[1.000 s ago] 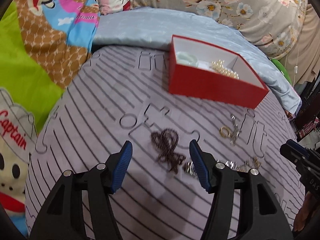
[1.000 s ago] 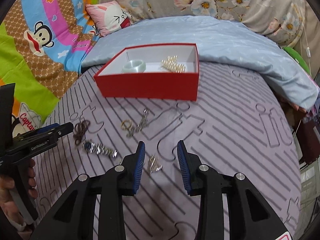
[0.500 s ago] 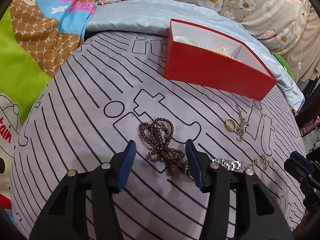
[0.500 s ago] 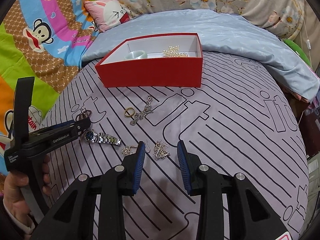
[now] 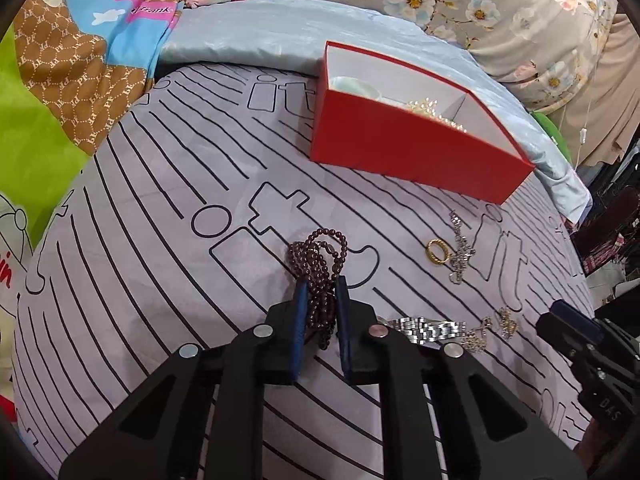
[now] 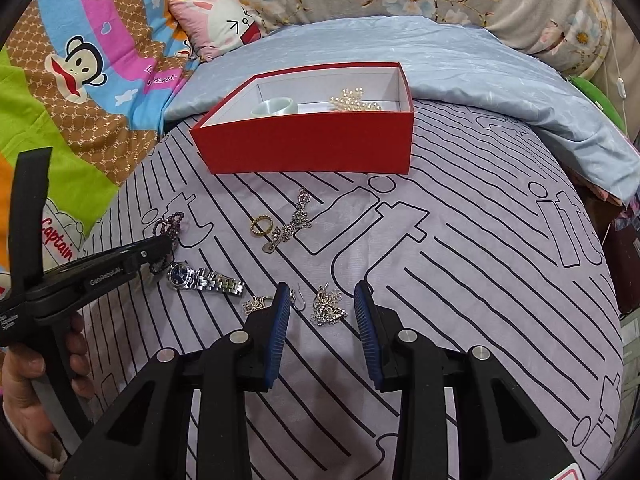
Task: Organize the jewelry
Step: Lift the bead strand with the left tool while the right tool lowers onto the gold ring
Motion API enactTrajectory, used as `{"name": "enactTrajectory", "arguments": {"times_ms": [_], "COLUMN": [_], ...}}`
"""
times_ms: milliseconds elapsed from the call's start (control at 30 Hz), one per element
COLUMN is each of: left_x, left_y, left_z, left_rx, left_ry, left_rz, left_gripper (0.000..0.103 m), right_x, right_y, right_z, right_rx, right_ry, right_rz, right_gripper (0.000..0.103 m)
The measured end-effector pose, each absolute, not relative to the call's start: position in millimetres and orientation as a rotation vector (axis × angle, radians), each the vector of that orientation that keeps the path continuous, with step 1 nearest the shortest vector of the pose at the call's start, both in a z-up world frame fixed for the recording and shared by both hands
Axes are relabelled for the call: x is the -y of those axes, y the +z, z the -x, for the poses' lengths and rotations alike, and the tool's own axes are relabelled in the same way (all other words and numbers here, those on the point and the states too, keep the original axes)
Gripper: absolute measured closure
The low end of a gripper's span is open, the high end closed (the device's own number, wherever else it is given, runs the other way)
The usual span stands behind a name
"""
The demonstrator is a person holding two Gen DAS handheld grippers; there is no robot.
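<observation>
L fingers (image 5: 320, 286) closing on dark bead bracelet (image 5: 318, 258); R fingers (image 6: 322, 298) apart, straddling silver earring (image 6: 329, 307).

Dark maroon bead bracelet (image 5: 320, 256) lying bunched on the lilac striped bedsheet (image 5: 160, 240), its lower strands sitting between the closing jaws of the left hand-held gripper (image 5: 320, 286). Red box (image 6: 312, 148) with white inside sitting open further back, holding a pale green bangle (image 6: 275, 106) and pearl beads (image 6: 354, 101). Gold ring (image 6: 261, 225) lying just beside a sparkly silver chain (image 6: 292, 224). Steel watch (image 6: 204, 279), blue dial, lying flat. Two silver flower earrings (image 6: 328, 306) lying near it.
</observation>
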State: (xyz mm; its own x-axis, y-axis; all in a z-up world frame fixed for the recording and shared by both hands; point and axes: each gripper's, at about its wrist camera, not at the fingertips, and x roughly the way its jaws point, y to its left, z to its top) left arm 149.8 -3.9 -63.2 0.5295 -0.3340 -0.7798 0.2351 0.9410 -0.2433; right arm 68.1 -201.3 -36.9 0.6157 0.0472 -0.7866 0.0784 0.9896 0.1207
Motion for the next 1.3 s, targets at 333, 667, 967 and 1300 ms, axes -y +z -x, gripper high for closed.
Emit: {"name": "enactTrajectory", "arguments": {"times_ms": [333,667,967,1300], "left_x": [-5,-9,-13,-12], "left_y": [-34,-38,-47,-49], "left_z": [-142,-150,-158,-160], "left_rx": [-0.897,-0.907,-0.924,-0.927], "left_ry": [-0.362,-0.348,-0.335,-0.339], "left_rz": [0.131,0.129,0.126,0.129], "left_gripper": [0.09,0.09,0.09,0.09], "right_x": [184,159,155,157], "right_y": [-42,-54,-63,-68], "right_z": [-99,-143,-158,-160], "right_rx": [-0.923,-0.948,-0.965,-0.968], "right_ry": [0.056,0.119,0.133,0.125], "right_rz": [-0.111,-0.053,-0.03,-0.014], "right_gripper": [0.07,0.071,0.074,0.085]}}
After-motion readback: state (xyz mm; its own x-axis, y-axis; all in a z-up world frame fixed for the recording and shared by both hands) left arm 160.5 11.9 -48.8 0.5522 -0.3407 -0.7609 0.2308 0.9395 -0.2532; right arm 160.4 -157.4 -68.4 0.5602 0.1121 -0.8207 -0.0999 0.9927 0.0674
